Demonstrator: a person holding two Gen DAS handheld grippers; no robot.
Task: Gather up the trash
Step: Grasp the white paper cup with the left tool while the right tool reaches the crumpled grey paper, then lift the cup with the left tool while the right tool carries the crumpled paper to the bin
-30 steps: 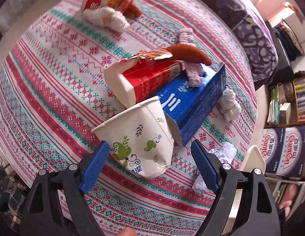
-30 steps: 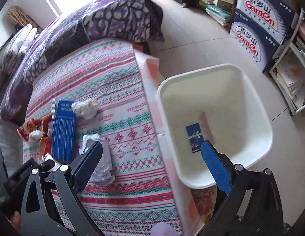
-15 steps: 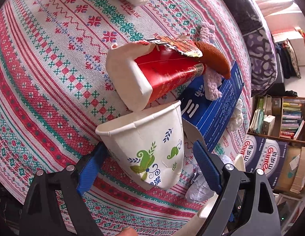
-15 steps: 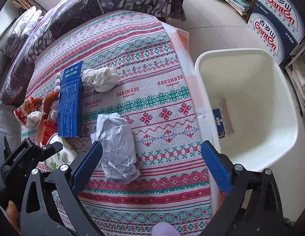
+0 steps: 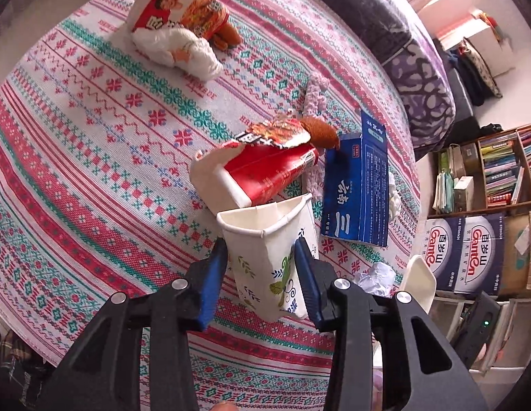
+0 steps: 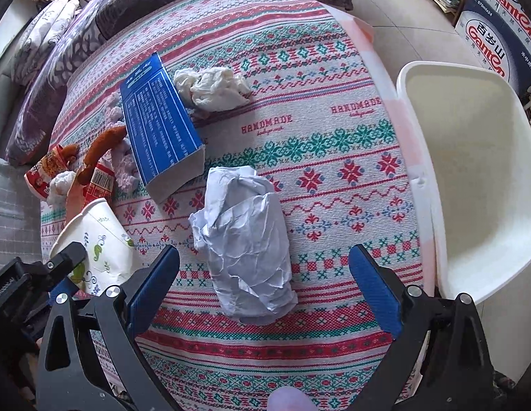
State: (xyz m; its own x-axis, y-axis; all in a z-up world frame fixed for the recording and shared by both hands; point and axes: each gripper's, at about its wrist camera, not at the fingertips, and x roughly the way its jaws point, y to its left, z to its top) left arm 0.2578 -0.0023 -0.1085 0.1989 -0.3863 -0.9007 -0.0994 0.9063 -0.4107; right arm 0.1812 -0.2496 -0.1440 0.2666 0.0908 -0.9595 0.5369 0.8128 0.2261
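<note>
My left gripper (image 5: 262,260) is shut on a white paper cup (image 5: 265,250) with green leaf prints, squeezing its sides flat and holding it just above the patterned tablecloth; the cup also shows in the right wrist view (image 6: 97,239). My right gripper (image 6: 265,267) is open, its fingers either side of a crumpled white paper wad (image 6: 246,239) lying on the cloth. A white bin (image 6: 471,171) stands off the table's right edge. A red carton (image 5: 265,167) and a blue box (image 5: 356,188) lie just beyond the cup.
A tissue ball (image 6: 210,87) lies behind the blue box (image 6: 159,126). A red snack bag with white tissue (image 5: 179,24) lies at the far side. Brown sausage-like pieces (image 5: 320,130) sit by the carton. Bookshelf and cartons (image 5: 471,246) stand right of the table.
My left gripper closed on the paper cup and lifted it off the cloth. My right gripper moved from over the bin to above the crumpled paper wad, staying open.
</note>
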